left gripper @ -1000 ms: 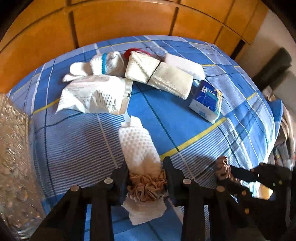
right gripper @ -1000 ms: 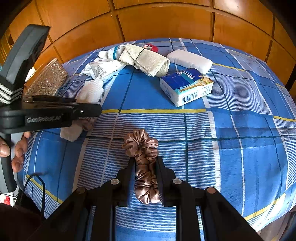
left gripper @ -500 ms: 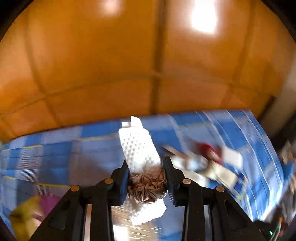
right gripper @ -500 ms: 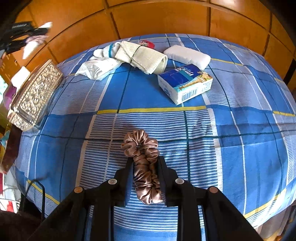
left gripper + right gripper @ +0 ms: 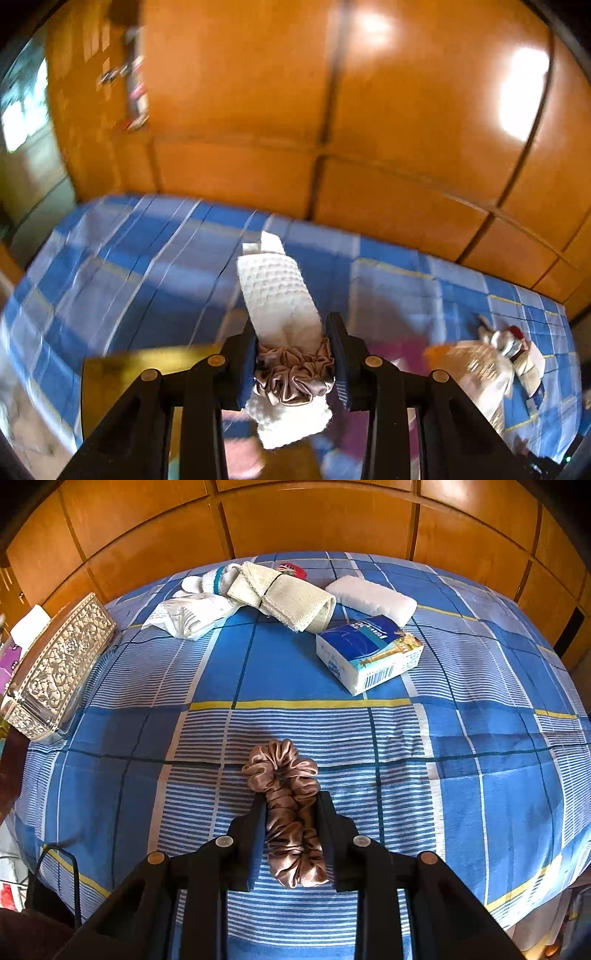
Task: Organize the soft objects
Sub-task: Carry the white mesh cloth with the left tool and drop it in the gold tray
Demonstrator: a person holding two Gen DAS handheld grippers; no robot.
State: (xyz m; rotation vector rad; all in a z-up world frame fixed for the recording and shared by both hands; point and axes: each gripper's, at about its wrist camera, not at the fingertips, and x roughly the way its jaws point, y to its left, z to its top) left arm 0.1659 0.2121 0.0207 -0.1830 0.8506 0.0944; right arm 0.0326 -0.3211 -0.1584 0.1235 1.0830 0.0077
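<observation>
A: What do we hold on the left?
B: Our left hand-held gripper (image 5: 291, 354) is clamped on a white waffle cloth (image 5: 277, 291) bunched with a tan scrunchie (image 5: 291, 376), up above the bed (image 5: 110, 266); that view is blurred.
A: And the right?
B: Our right hand-held gripper (image 5: 291, 812) pinches a brown satin scrunchie (image 5: 288, 805), squeezed long and narrow, over the blue checked sheet
</observation>
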